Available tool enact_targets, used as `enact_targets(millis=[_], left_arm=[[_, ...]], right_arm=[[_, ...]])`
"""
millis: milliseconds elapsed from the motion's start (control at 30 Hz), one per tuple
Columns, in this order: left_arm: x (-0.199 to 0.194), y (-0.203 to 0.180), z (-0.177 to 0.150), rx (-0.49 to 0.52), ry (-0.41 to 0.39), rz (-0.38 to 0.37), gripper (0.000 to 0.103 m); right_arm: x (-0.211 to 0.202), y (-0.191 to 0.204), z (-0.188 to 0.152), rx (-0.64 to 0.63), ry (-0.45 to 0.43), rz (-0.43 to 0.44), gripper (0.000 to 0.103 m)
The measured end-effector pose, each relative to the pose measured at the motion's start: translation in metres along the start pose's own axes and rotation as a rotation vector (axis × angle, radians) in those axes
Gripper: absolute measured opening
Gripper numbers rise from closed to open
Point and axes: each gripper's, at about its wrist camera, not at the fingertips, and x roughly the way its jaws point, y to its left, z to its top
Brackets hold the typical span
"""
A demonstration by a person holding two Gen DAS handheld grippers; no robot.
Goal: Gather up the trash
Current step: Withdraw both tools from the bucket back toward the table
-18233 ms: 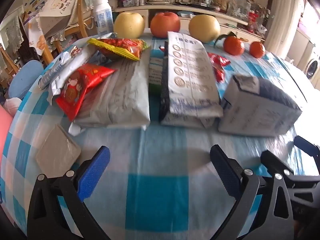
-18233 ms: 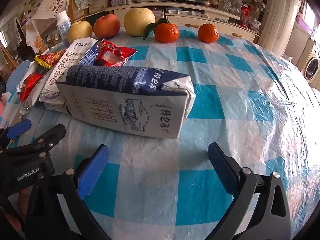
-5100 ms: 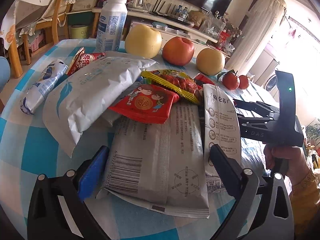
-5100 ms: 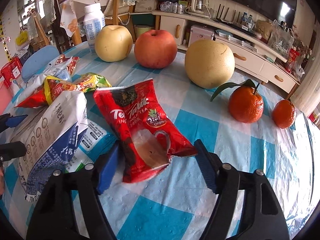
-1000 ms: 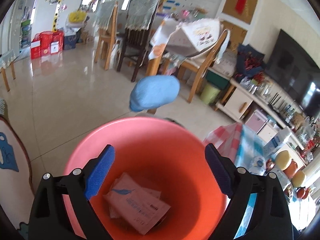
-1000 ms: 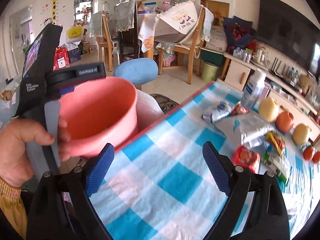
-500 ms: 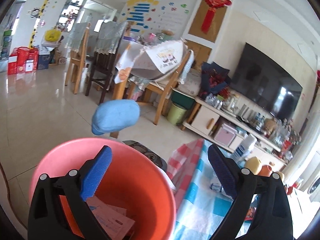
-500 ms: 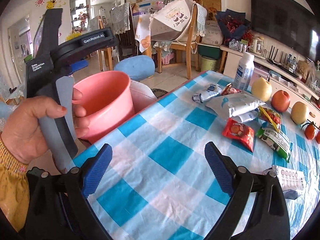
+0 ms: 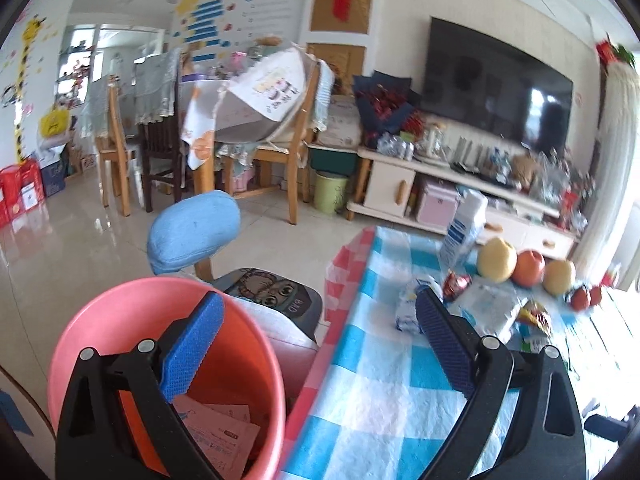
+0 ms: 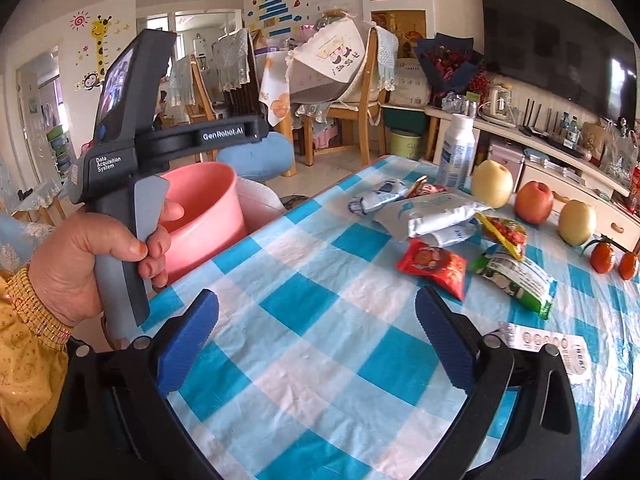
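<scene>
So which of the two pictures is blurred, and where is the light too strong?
Left wrist view: motion blur smears the fruit and wrappers, and strong light washes out the blue checked tablecloth at far right. Right wrist view: sharp, evenly lit; the round pink plastic bucket reads clearly. Both bend straight lines toward the edges.

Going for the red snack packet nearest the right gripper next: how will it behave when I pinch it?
The red snack packet lies flat and crinkled, so it is probably light and floppy. Its glossy film may slip on the plastic tablecloth, so pinch an edge.
</scene>
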Motion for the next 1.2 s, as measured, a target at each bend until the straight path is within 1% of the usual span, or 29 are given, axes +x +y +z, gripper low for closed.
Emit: enact_targets(millis=[67, 133, 233, 300, 433, 533, 633, 733, 900, 1033, 1100, 1200], left_arm=[[0.003, -0.007, -0.001, 0.014, 0.024, -0.014, 0.095], [0.005, -0.015, -0.004, 0.037, 0.031, -0.031, 0.095], [0.008, -0.032, -0.007, 0.100, 0.028, -0.010, 0.095], [0.011, -0.041, -0.009, 0.121, 0.043, -0.036, 0.095], [0.014, -0.053, -0.010, 0.132, 0.049, -0.061, 0.095], [0.020, -0.061, -0.012, 0.129, 0.073, -0.065, 0.095], [0.023, -0.070, -0.011, 0.141, 0.073, -0.057, 0.095], [0.032, -0.077, -0.010, 0.124, 0.094, -0.079, 0.095], [0.057, -0.084, -0.006, 0.081, 0.125, -0.104, 0.095], [0.085, -0.089, -0.001, 0.042, 0.160, -0.151, 0.095], [0.103, -0.094, 0.000, 0.053, 0.191, -0.160, 0.095], [0.129, -0.100, 0.000, 0.064, 0.229, -0.153, 0.095]], right_arm=[[-0.003, -0.006, -0.001, 0.011, 0.004, 0.001, 0.099], [-0.005, -0.012, -0.003, 0.021, 0.010, 0.002, 0.099], [-0.009, -0.020, -0.006, 0.033, 0.018, 0.006, 0.099], [-0.011, -0.026, -0.009, 0.043, 0.029, 0.016, 0.099], [-0.015, -0.037, -0.013, 0.065, 0.035, 0.019, 0.099], [-0.018, -0.046, -0.016, 0.082, 0.038, 0.030, 0.099], [-0.019, -0.055, -0.019, 0.093, 0.051, 0.035, 0.099], [-0.022, -0.063, -0.022, 0.107, 0.065, 0.041, 0.099], [-0.025, -0.080, -0.024, 0.133, 0.089, 0.036, 0.099], [-0.027, -0.101, -0.024, 0.170, 0.115, 0.022, 0.099], [-0.029, -0.112, -0.025, 0.199, 0.128, 0.002, 0.099], [-0.030, -0.132, -0.027, 0.243, 0.164, -0.034, 0.099]])
